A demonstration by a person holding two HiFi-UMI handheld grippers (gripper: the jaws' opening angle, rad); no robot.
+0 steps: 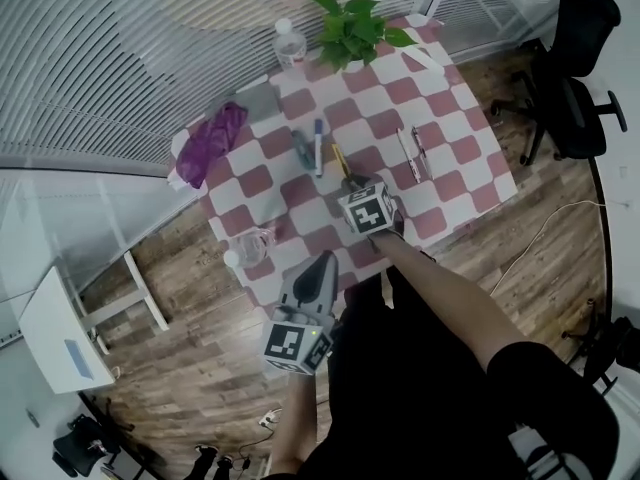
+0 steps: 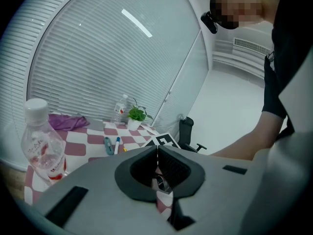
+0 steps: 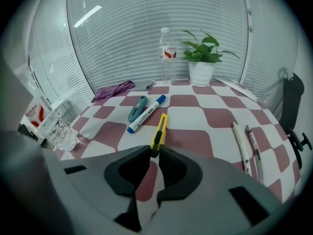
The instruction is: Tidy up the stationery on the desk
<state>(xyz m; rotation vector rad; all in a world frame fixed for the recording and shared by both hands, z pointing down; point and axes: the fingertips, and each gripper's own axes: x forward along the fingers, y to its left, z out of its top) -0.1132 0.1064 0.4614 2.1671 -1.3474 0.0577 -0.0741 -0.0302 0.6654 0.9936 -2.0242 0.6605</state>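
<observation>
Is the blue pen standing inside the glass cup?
No, the blue pen lies flat on the checkered table, apart from the glass cup.

We can read no word or number anywhere. The water bottle (image 3: 167,53) carries a red-and-white label and the marker (image 3: 146,113) some dark print, both too small for us. The near cube (image 1: 293,345) and the far cube (image 1: 367,209) bear only black-and-white square patterns.

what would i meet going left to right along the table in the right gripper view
clear glass → purple cloth → teal cutter → yellow box cutter → white plant pot → white pen → grey pen. blue marker left out: it spans both cutters.
</observation>
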